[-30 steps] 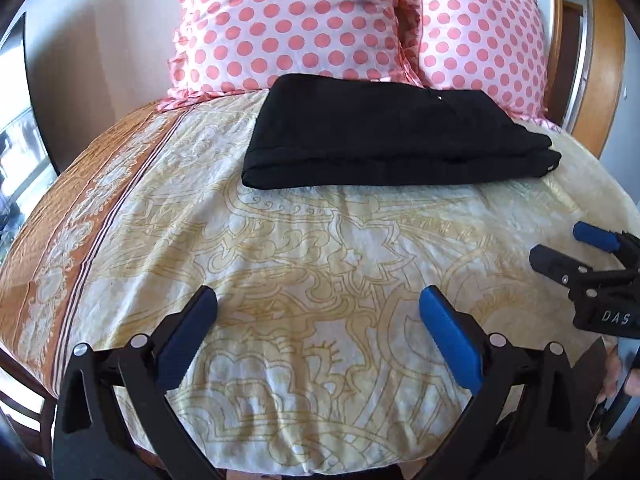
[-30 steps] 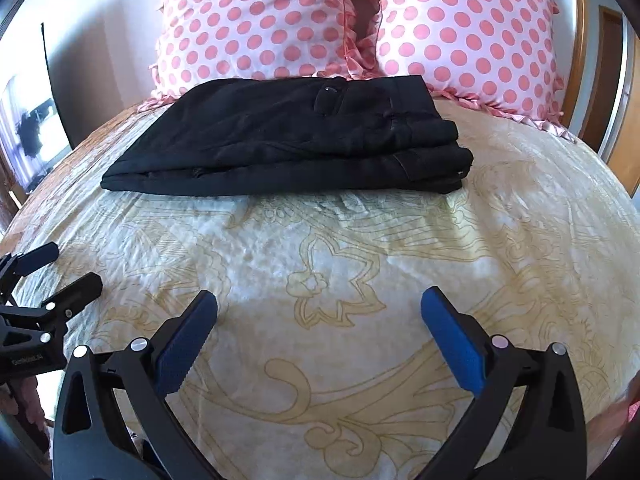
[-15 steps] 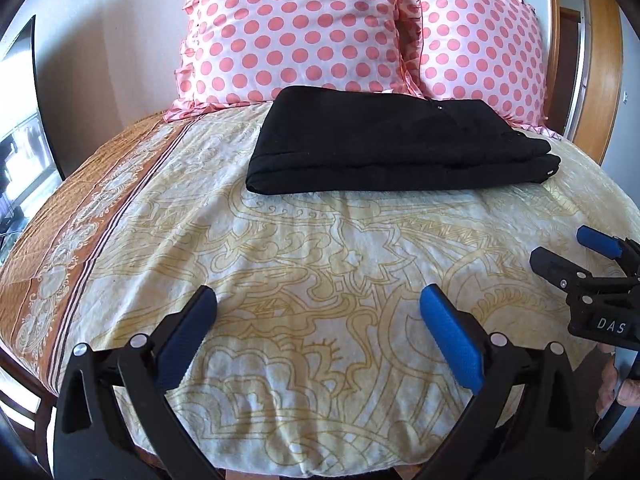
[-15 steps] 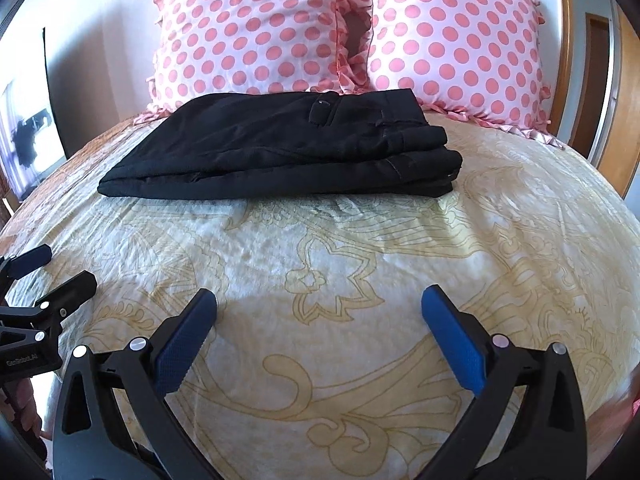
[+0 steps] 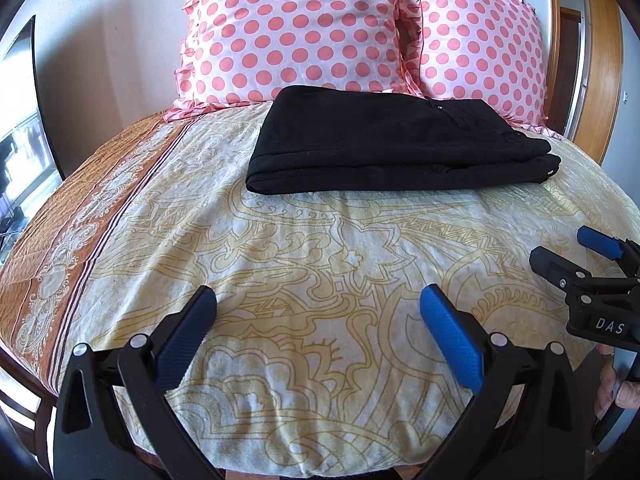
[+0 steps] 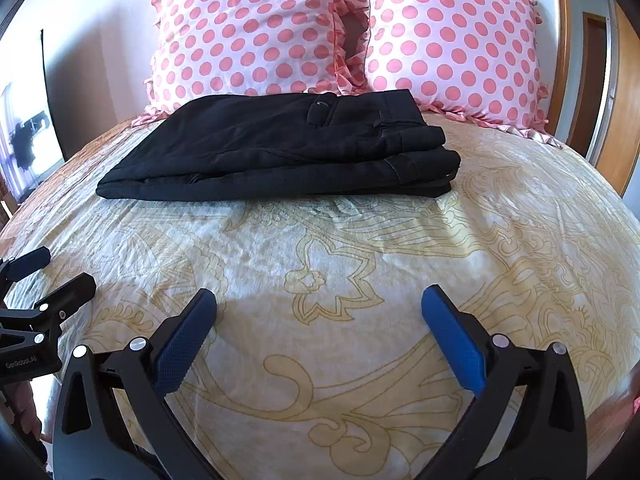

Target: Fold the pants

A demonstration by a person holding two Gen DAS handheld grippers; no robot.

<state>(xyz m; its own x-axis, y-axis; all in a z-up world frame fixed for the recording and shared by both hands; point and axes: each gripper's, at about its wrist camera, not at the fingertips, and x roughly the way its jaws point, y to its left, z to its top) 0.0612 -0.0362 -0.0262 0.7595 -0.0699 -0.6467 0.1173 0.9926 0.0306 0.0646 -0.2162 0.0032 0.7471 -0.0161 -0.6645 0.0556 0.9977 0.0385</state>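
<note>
Black pants (image 5: 384, 146) lie folded in a flat stack at the far side of the bed, just in front of the pillows; they also show in the right wrist view (image 6: 280, 156). My left gripper (image 5: 318, 304) is open and empty, low over the near part of the bed, well short of the pants. My right gripper (image 6: 320, 304) is open and empty, also near the front edge. Each gripper shows in the other's view: the right gripper (image 5: 560, 256) at the right edge, the left gripper (image 6: 52, 270) at the left edge.
A cream and gold patterned bedspread (image 5: 320, 260) covers the bed, with an orange border (image 5: 80, 216) at the left. Two pink polka-dot pillows (image 5: 296, 28) (image 5: 480, 48) lean against the wall. A wooden door frame (image 5: 600, 80) stands at the right.
Both grippers have tilted and drawn slightly so the pants and pillows sit lower and closer in view. Both stay open and empty. The pants have not moved.
</note>
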